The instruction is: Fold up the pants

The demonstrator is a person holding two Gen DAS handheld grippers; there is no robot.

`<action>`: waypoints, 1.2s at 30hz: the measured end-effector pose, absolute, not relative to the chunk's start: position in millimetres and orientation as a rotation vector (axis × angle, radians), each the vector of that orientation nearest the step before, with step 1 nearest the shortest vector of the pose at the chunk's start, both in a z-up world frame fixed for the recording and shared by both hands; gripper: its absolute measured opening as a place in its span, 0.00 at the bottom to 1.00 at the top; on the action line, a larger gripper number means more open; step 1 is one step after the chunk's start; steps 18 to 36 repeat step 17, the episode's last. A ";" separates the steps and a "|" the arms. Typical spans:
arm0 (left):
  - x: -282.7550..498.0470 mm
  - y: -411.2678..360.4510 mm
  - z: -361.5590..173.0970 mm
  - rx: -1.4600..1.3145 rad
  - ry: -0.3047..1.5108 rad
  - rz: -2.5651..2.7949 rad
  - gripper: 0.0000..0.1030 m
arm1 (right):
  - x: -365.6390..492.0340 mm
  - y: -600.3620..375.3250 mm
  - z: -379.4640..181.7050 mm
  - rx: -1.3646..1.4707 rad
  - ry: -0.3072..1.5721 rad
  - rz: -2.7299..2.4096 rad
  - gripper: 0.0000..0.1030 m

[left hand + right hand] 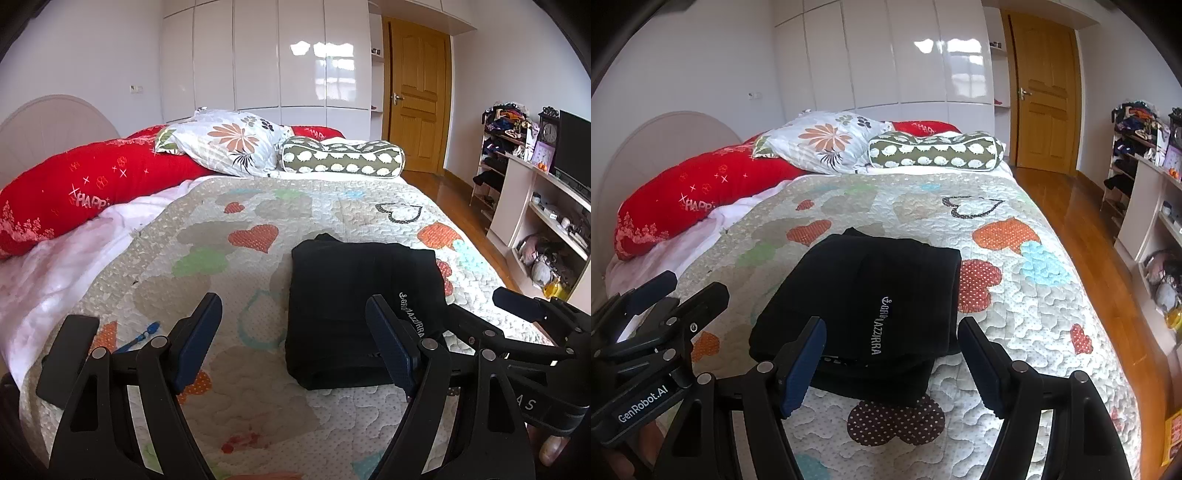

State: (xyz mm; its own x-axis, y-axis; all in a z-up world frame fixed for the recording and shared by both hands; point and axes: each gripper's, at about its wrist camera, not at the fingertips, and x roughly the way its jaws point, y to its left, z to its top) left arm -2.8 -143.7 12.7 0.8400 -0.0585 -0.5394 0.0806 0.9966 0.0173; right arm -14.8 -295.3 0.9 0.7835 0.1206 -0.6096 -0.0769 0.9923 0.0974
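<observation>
The black pants [354, 306] lie folded in a compact rectangle on the quilted bedspread [236, 266], with white lettering on top. They also show in the right wrist view [864, 302]. My left gripper [295, 339] is open and empty, held above the bed just in front of the pants' near left edge. My right gripper [892, 362] is open and empty, held just in front of the pants' near edge. The right gripper shows at the right of the left wrist view [524, 314]. The left gripper shows at the left of the right wrist view [661, 295].
A red pillow [85, 188], a flowered pillow [229, 144] and a sheep-print bolster [343, 158] lie at the bed's far side. A small blue item [142, 334] lies on the quilt at left. Wood floor [1082, 229], shelves [543, 218] and a door [417, 99] are to the right.
</observation>
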 end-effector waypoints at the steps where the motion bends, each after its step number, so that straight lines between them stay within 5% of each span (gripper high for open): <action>1: -2.0 -143.8 11.7 0.039 0.572 -0.074 0.79 | -14.6 -295.9 0.5 0.068 0.663 0.103 0.70; 36: 2.0 -145.4 4.5 0.032 0.588 -0.110 0.79 | -9.8 -303.7 -7.4 0.081 0.688 0.099 0.70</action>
